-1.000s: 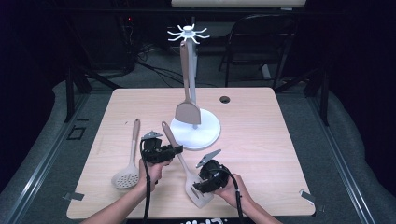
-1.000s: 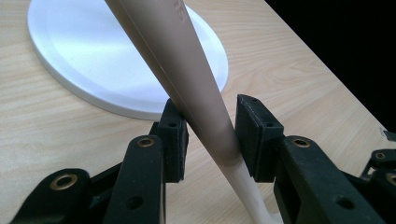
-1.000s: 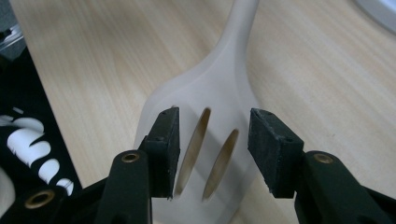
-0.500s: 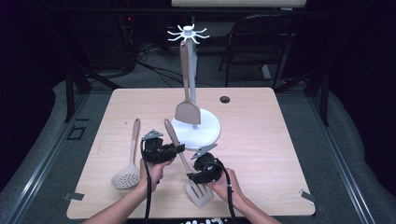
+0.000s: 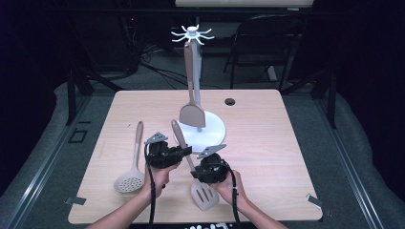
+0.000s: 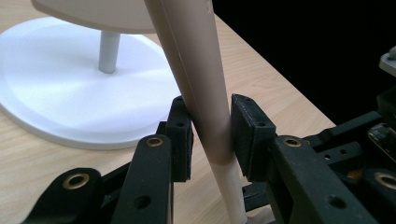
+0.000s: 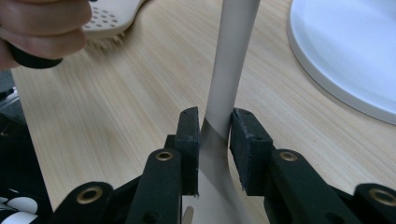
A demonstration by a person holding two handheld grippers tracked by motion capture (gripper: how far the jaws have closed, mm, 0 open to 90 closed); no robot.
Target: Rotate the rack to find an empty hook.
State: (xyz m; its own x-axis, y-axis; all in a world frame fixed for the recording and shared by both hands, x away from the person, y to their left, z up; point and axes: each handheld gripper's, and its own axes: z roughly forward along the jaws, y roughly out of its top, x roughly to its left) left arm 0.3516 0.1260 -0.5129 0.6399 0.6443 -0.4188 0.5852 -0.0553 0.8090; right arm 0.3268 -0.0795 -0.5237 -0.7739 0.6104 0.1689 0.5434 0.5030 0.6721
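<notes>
A slotted turner point(image 5: 204, 194) with a long beige handle lies slanted near the table's front, its handle end rising toward the stand. My left gripper point(image 5: 185, 151) is shut on the upper handle point(image 6: 196, 70), with both pads against it. My right gripper point(image 5: 197, 168) is shut lower down, on the neck of the handle point(image 7: 238, 56) just above the slotted head. Both grippers' jaws have just been closing with the handle between them. In the left gripper view point(image 6: 210, 135) and the right gripper view point(image 7: 215, 135) the pads touch the handle on both sides.
A white utensil stand point(image 5: 214, 130) with a hook crown stands mid-table, and a beige spatula point(image 5: 192, 114) hangs from it. Its round base point(image 6: 56, 93) point(image 7: 345, 51) lies just beyond the jaws. A perforated skimmer point(image 5: 130, 180) rests at the front left. A black grommet point(image 5: 230, 101) sits near the far edge.
The right gripper has shifted slightly up the turner, from beside the head to the neck, and its jaws have narrowed onto the handle. The left gripper and the turner have hardly moved.
</notes>
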